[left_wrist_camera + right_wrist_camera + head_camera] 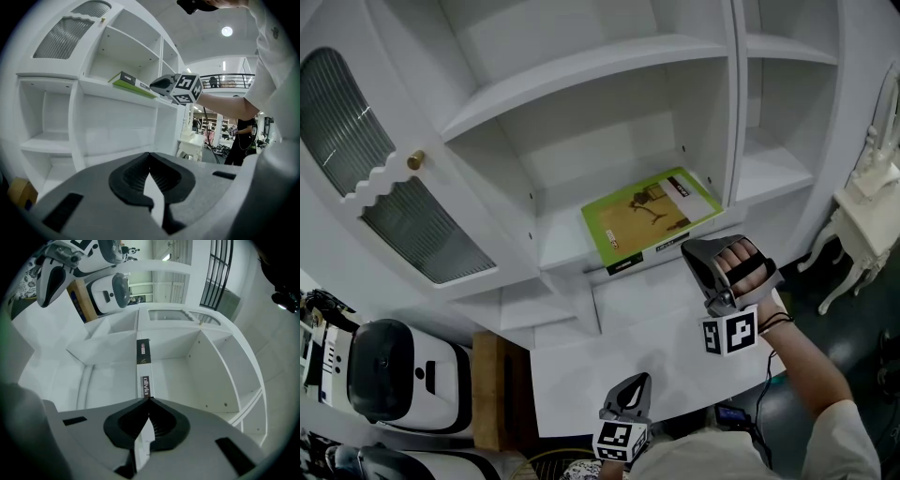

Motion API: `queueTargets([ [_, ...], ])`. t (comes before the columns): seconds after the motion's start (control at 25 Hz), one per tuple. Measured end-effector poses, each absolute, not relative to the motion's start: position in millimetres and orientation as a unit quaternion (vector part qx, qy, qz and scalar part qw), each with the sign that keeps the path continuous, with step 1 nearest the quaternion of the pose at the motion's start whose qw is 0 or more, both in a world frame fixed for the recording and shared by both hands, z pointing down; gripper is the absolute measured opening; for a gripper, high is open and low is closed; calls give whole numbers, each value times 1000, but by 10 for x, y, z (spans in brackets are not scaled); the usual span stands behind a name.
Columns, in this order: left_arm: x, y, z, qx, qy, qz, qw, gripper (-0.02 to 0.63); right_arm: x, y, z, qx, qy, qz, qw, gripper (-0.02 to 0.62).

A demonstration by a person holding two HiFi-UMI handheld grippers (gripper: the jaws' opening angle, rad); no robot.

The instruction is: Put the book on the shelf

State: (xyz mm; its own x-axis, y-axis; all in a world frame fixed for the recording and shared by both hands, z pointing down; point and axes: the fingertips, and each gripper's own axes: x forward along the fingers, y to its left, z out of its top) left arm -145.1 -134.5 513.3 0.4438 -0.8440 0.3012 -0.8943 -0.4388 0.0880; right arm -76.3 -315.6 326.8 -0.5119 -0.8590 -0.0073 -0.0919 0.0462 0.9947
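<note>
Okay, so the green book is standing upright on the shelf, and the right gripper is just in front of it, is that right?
Not quite. The green book lies flat on the shelf with its cover up; it is not standing upright. The head view shows this. The right gripper is indeed just in front of it.

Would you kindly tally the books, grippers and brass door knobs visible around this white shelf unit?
Books: 1, the green book, lying flat on the shelf.
Grippers: 2, the left gripper and the right gripper.
Brass knobs: 1, the brass knob on the cabinet door.
Total: 4
</note>
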Motion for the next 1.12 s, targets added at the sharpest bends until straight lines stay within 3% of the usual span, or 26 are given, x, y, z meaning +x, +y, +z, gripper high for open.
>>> queueTargets([
  [1.12,-1596,-1239,5163,835,-525,103,128,3,-1031,-3920,3247,399,-626,-553,377,17],
])
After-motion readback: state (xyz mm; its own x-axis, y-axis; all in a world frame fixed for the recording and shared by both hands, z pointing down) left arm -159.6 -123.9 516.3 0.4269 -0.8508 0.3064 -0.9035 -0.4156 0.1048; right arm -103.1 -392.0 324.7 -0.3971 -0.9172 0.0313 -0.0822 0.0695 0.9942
